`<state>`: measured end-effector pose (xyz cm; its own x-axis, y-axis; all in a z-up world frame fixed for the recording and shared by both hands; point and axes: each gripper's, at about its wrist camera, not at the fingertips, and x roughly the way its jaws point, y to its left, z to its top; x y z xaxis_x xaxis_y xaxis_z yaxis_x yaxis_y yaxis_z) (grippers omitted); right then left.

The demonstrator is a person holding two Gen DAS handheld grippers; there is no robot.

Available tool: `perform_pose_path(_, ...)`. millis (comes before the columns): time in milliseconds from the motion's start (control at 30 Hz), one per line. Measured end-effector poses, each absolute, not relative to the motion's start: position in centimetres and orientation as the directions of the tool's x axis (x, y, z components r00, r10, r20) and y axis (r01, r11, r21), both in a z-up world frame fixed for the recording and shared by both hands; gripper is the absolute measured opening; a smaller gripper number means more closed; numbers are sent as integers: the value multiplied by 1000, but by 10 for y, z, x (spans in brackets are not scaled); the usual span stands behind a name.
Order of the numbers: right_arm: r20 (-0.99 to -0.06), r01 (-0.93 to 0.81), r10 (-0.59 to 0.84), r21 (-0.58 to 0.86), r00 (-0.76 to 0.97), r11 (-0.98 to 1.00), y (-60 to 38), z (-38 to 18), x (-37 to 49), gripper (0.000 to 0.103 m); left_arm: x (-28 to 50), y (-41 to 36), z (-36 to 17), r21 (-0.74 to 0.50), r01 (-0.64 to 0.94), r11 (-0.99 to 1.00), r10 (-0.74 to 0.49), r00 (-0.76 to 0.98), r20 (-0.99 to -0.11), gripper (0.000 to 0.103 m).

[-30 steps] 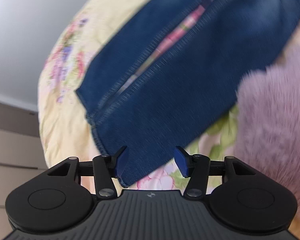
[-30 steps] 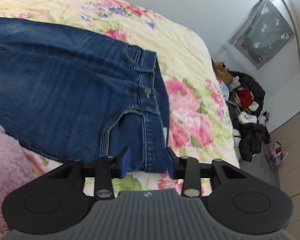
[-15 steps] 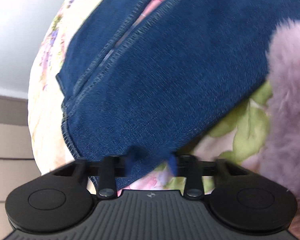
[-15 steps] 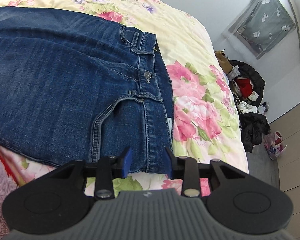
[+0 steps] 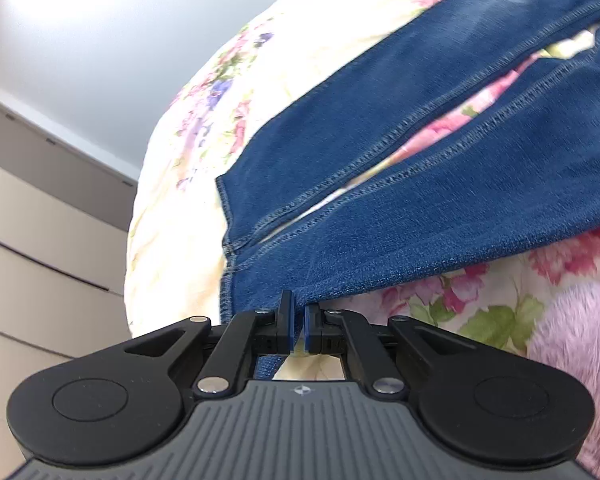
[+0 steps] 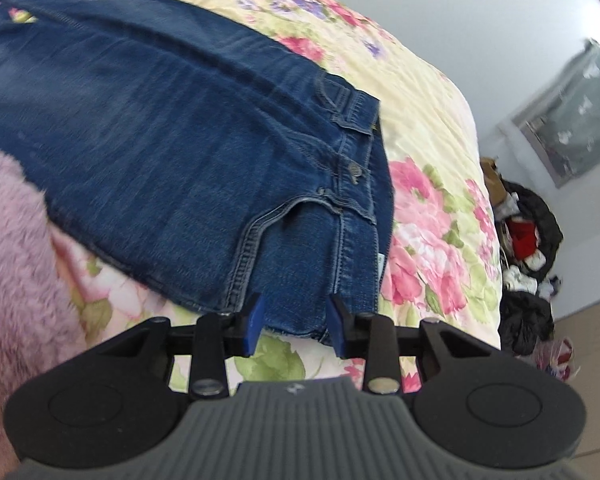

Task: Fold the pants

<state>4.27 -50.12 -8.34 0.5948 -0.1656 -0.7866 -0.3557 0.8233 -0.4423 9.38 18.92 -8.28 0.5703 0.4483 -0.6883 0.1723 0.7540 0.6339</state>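
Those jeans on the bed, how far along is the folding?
Barely begun. The jeans lie spread flat on the floral bedspread, legs apart. The left gripper has shut on a leg hem; the right gripper is open at the waistband corner. All folds remain.

Both views are bright, with soft even daylight and only weak shadows. The plain white wall (image 5: 80, 40) is washed out by glare in the left view. Fisheye distortion bends the edges strongly. The fluffy pink blanket (image 6: 12, 248) and the dark blue denim pants (image 6: 160, 152) look slightly blurred.
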Motion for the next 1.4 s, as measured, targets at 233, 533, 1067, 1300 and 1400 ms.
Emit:
perform_pose_path(233,-783,-457,-137,-484,607,746,-501,-95,27,28,94,178,-86,649,137,749,493,540,-683,4)
perform_pose_path(533,-788,-642,-122,-571,604,512,-476,-137,22,37,93,174,-89,647,87,758,524,508,-683,4)
perform_pose_path(1067,-613,-438,-140,-687,778,580,-470,-102,27,11,100,196,-63,520,-70,851,462,571,-679,4)
perform_pose_path(1300,-542,-269,-178,-644,821,716,-468,-41,78,10,136,212,-38,474,-151,868,462,598,-655,3)
perform_pose_path(1400,-530,-227,-192,-625,826,747,-463,-26,113,10,167,213,-30,488,-164,857,482,588,-650,3)
